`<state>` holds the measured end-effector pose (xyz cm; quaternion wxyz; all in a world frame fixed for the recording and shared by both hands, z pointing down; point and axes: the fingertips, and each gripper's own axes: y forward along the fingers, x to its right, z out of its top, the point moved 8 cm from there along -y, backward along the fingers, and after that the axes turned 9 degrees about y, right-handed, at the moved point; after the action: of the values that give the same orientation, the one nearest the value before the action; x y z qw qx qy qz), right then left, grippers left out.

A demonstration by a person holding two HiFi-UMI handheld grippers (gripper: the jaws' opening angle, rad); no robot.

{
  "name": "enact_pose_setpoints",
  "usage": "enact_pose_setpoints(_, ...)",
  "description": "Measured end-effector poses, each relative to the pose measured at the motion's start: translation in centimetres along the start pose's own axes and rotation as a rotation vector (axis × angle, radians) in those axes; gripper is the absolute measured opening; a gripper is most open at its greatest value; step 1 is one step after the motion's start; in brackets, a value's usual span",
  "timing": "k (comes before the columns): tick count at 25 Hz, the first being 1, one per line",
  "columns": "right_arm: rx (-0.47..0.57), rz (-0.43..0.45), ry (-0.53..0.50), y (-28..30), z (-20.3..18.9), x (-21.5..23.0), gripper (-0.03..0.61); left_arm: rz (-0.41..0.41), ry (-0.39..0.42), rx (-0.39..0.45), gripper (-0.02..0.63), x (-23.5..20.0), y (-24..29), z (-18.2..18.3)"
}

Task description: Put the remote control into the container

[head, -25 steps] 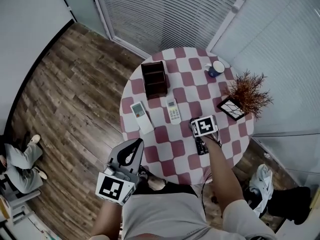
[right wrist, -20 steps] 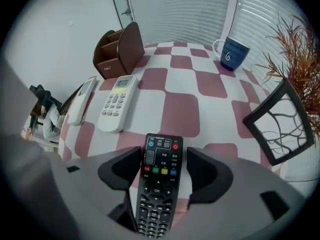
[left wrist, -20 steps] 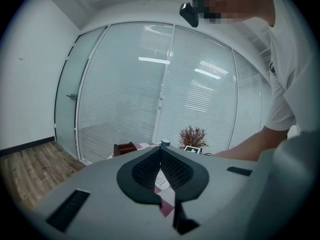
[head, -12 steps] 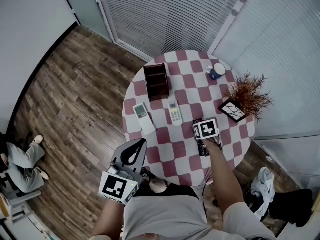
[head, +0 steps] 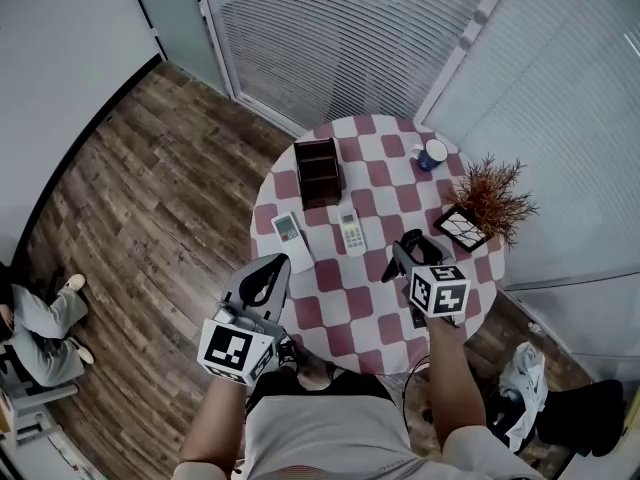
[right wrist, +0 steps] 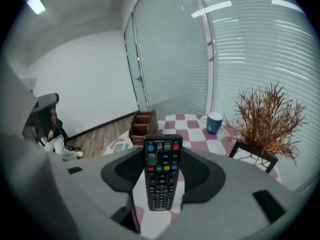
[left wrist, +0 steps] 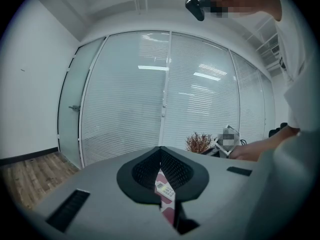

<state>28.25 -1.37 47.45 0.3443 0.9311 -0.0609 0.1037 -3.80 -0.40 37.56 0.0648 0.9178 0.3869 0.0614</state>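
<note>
My right gripper (head: 405, 251) (right wrist: 161, 156) is shut on a black remote control (right wrist: 160, 184), which stands up between its jaws, buttons facing the camera, lifted clear of the checkered round table (head: 345, 303). The jaws have just been closing on it. The brown wooden container (head: 318, 171) (right wrist: 142, 125), with open compartments, stands at the table's far left side, well ahead of the right gripper. My left gripper (head: 270, 271) (left wrist: 161, 176) hangs off the table's near left edge, jaws shut with nothing between them.
Two white remotes (head: 350, 230) (head: 290, 236) lie between the container and me. A blue mug (head: 433, 154) stands at the back right. A dried plant (head: 492, 196) and a small framed tray (head: 460, 226) sit at the right edge. A seated person (head: 35, 323) is far left.
The right gripper has risen from the table with the black remote in its jaws and tilted more level. The left gripper has barely shifted.
</note>
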Motion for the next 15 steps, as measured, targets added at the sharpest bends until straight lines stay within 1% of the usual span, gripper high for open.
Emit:
enact_pose_setpoints(5,0.226,0.082,-0.009,-1.1,4.5,-3.3,0.23,0.02,0.016,0.026,0.009,-1.8,1.0,0.2)
enact_pose_setpoints(8,0.335,0.141,-0.023,-0.8,7.7,-5.5,0.23,0.029,0.041,0.028,0.009,-3.3,2.0,0.2)
enact_pose_setpoints(10,0.389,0.173,-0.04,-0.2,9.8,-7.0,0.23,0.036,0.042,0.033,0.009,-4.5,2.6,0.1)
enact_pose_setpoints(13,0.443,0.189,-0.076,1.2,12.4,-9.1,0.23,0.045,0.035,0.039,0.009,-6.5,3.4,-0.1)
enact_pose_setpoints(15,0.471,0.196,-0.08,2.5,13.9,-10.1,0.23,0.048,0.03,0.039,0.009,-7.8,4.0,-0.5)
